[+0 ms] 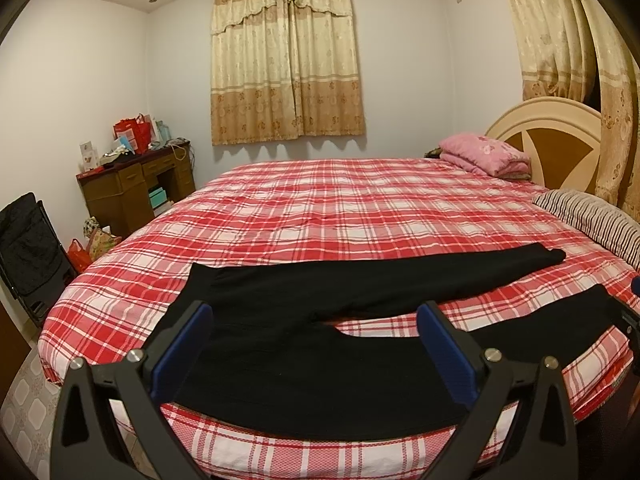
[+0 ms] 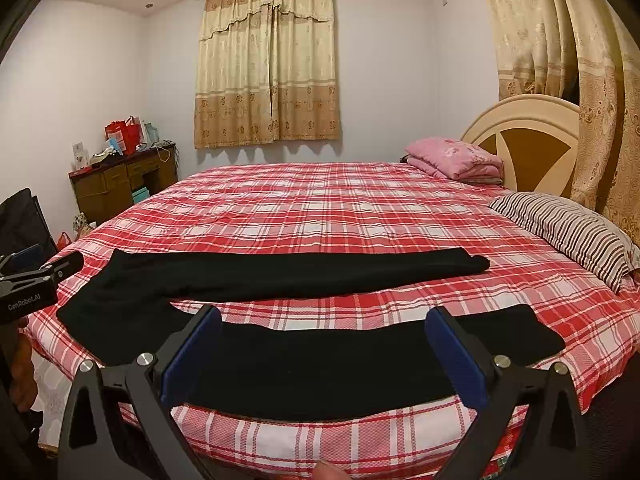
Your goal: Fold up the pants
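Note:
Black pants (image 1: 304, 364) lie spread flat near the front edge of the red plaid bed (image 1: 340, 208), waist at the left, both legs running right and apart. My left gripper (image 1: 314, 316) is open and empty, held above the waist and crotch area. In the right wrist view the pants (image 2: 320, 364) show both legs. My right gripper (image 2: 323, 322) is open and empty above the near leg. The left gripper's body (image 2: 28, 284) shows at that view's left edge.
A folded pink blanket (image 1: 486, 154) and a striped pillow (image 1: 592, 216) lie by the headboard (image 1: 548, 136) at the right. A cluttered wooden desk (image 1: 136, 184) and a black folding chair (image 1: 24, 252) stand at the left.

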Available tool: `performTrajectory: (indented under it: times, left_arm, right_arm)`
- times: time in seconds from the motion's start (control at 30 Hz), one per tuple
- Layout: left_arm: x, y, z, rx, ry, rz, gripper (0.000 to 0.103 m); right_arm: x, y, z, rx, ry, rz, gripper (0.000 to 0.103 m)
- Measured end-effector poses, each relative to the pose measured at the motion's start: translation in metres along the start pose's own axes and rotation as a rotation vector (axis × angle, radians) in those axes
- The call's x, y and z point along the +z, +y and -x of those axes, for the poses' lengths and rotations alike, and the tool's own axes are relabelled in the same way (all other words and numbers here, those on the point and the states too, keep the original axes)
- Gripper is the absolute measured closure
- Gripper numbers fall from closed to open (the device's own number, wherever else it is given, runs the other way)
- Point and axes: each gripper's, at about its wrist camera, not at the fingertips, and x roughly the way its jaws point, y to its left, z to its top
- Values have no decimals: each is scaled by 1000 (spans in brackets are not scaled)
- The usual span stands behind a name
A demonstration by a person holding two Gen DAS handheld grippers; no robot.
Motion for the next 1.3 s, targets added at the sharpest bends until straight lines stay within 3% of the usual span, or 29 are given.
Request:
performTrajectory:
  times: [1.3]
  left_arm:
    - [-1,5,1,-4,-1,2,0]
  right_arm:
    - [-2,6,-3,2,8,4,1]
